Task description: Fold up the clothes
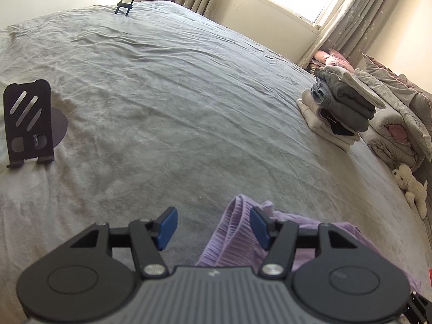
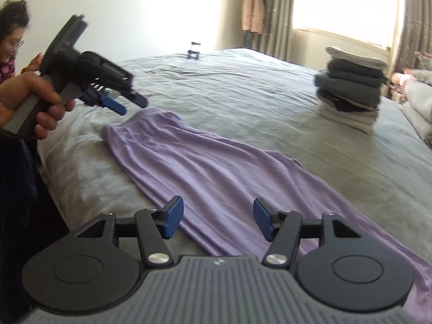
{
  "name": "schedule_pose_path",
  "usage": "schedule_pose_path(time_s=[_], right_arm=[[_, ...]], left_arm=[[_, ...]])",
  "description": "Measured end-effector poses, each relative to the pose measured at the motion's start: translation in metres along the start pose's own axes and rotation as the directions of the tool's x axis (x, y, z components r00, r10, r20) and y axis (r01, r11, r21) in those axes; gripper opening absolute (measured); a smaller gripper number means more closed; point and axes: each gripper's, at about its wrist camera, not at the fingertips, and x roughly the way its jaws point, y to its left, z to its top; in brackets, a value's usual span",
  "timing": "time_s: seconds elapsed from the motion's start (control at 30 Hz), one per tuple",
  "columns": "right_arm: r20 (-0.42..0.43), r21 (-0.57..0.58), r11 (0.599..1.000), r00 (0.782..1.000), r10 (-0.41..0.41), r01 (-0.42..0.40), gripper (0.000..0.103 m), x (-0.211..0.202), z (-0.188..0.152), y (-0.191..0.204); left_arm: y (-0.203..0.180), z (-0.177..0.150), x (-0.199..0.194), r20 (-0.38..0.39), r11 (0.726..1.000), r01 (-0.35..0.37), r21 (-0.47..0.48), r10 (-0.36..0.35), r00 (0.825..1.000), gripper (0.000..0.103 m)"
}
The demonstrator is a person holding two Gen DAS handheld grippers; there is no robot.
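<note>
A wide grey bed (image 1: 167, 86) fills both views. One long purple garment (image 2: 205, 172) lies flat near its front edge. One stack of folded clothes (image 1: 343, 105) sits well apart, near a heaped quilt (image 1: 399, 124). Two black stands (image 1: 28, 121) and one white plush toy (image 1: 410, 186) lie around. The left gripper (image 1: 213, 228) and right gripper (image 2: 218, 217) hover above the garment, jaws apart, gripping nothing.
</note>
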Motion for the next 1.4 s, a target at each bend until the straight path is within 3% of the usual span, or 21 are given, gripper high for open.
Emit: schedule_pose_path(time_s=[0.03, 0.07, 0.2, 0.37, 0.4, 0.43, 0.5, 0.53, 0.63, 0.7, 0.8, 0.87, 1.07, 1.17, 1.3, 1.4], right_arm=[[0.009, -0.040, 0.999, 1.000, 0.029, -0.029, 0.061, 0.009, 0.009, 0.013], [0.018, -0.079, 0.995, 0.998, 0.059, -0.057, 0.061, 0.017, 0.018, 0.026], [0.033, -0.220, 0.960, 0.982, 0.186, -0.174, 0.061, 0.053, 0.056, 0.071], [-0.064, -0.425, 0.881, 0.978, 0.198, -0.206, 0.059, 0.094, 0.080, 0.105], [-0.090, -0.447, 0.867, 0.976, 0.200, -0.219, 0.052, 0.100, 0.082, 0.106], [-0.115, -0.470, 0.853, 0.974, 0.194, -0.225, 0.035, 0.104, 0.083, 0.107], [-0.137, -0.510, 0.835, 0.978, 0.158, -0.206, 0.011, 0.109, 0.085, 0.107], [-0.128, -0.506, 0.840, 0.980, 0.151, -0.195, 0.009, 0.108, 0.089, 0.104], [-0.053, -0.390, 0.906, 0.986, 0.160, -0.168, 0.008, 0.094, 0.110, 0.082], [0.013, -0.288, 0.951, 0.993, 0.120, -0.111, 0.008, 0.087, 0.124, 0.061], [0.054, -0.162, 0.986, 0.998, 0.033, -0.024, 0.008, 0.091, 0.137, 0.035], [0.067, -0.091, 0.996, 0.998, -0.017, 0.023, 0.008, 0.095, 0.142, 0.022], [0.159, -0.152, 0.975, 0.978, -0.136, 0.160, 0.008, 0.100, 0.143, 0.039], [0.140, -0.105, 0.984, 0.982, -0.130, 0.145, 0.008, 0.105, 0.147, 0.024], [0.149, -0.034, 0.997, 0.987, -0.066, 0.071, 0.008, 0.101, 0.149, 0.009], [0.161, -0.045, 0.998, 0.986, -0.039, 0.047, 0.008, 0.096, 0.147, 0.011]], left_arm=[[0.002, 0.001, -0.002, 0.004, 1.000, -0.004, 0.000, 0.004, 1.000, 0.040], [0.005, 0.002, -0.003, 0.008, 1.000, -0.009, -0.008, 0.009, 1.000, 0.037], [0.018, 0.006, -0.006, 0.009, 0.998, -0.004, -0.061, 0.004, 1.000, 0.037], [0.029, 0.010, -0.011, 0.023, 0.995, -0.006, -0.095, 0.009, 1.000, 0.037], [0.032, 0.011, -0.012, 0.026, 0.994, -0.003, -0.106, 0.005, 1.000, 0.037], [0.033, 0.012, -0.012, 0.026, 0.993, 0.003, -0.116, 0.000, 1.000, 0.037], [0.036, 0.013, -0.012, 0.026, 0.992, 0.018, -0.129, -0.015, 1.000, 0.037], [0.036, 0.013, -0.012, 0.027, 0.991, 0.023, -0.133, -0.020, 0.999, 0.037], [0.037, 0.015, -0.012, 0.027, 0.989, 0.031, -0.142, -0.028, 0.999, 0.037], [0.037, 0.015, -0.011, 0.024, 0.988, 0.042, -0.147, -0.039, 0.999, 0.037], [0.035, 0.014, -0.010, 0.018, 0.989, 0.040, -0.139, -0.038, 0.999, 0.037], [0.034, 0.013, -0.009, 0.009, 0.990, 0.036, -0.133, -0.035, 0.999, 0.037], [0.026, 0.009, -0.004, -0.025, 0.995, 0.047, -0.085, -0.049, 0.998, 0.039], [0.011, 0.004, 0.003, -0.061, 0.998, 0.060, 0.004, -0.060, 0.996, 0.048], [-0.013, 0.001, 0.017, -0.076, 0.989, 0.000, 0.149, 0.011, 0.997, 0.053], [-0.022, 0.007, 0.031, -0.085, 0.984, -0.027, 0.177, 0.042, 0.996, 0.055]])
